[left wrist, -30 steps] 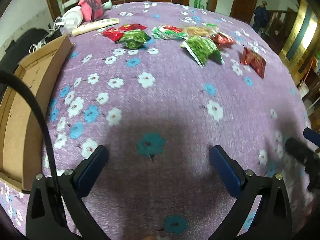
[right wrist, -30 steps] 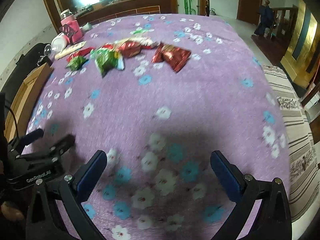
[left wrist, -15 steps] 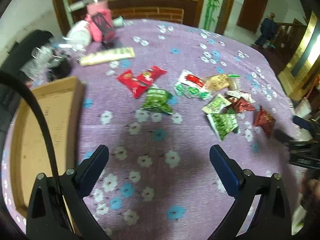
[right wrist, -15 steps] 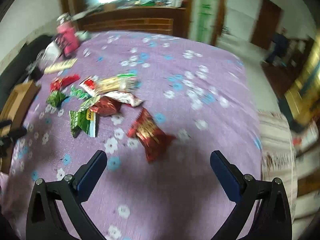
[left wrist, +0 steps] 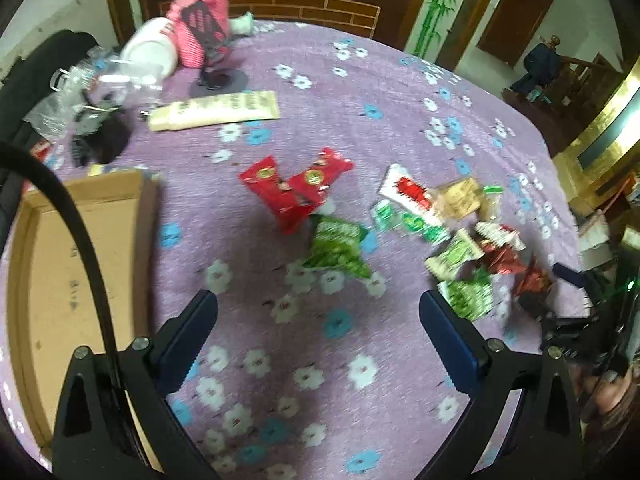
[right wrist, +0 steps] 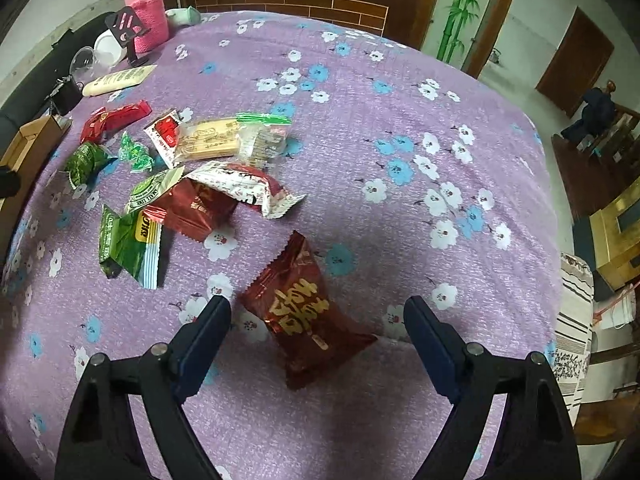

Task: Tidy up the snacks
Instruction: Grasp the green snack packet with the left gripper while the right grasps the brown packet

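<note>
Several snack packets lie on a purple flowered tablecloth (right wrist: 400, 120). In the right wrist view a dark red packet with gold characters (right wrist: 304, 316) lies between the open fingers of my right gripper (right wrist: 316, 312), which is empty. Farther left lie a green packet (right wrist: 128, 244), another dark red packet (right wrist: 192, 208) and a beige biscuit packet (right wrist: 208, 140). In the left wrist view my left gripper (left wrist: 318, 306) is open and empty, just short of a green packet (left wrist: 336, 248); two red packets (left wrist: 296, 190) lie beyond it. A cardboard box (left wrist: 68, 280) sits at the left.
A pink-sleeved jar (left wrist: 200, 28), a white bowl (left wrist: 150, 50), a cream tube (left wrist: 216, 110) and clear plastic clutter (left wrist: 80, 96) stand at the table's far left. The right gripper shows at the left view's right edge (left wrist: 580, 320). The table edge drops off at the right (right wrist: 560, 280).
Both grippers have moved forward toward the snack pile. The dark red packet now lies between the right gripper's fingers. The green packet is now close ahead of the left gripper.
</note>
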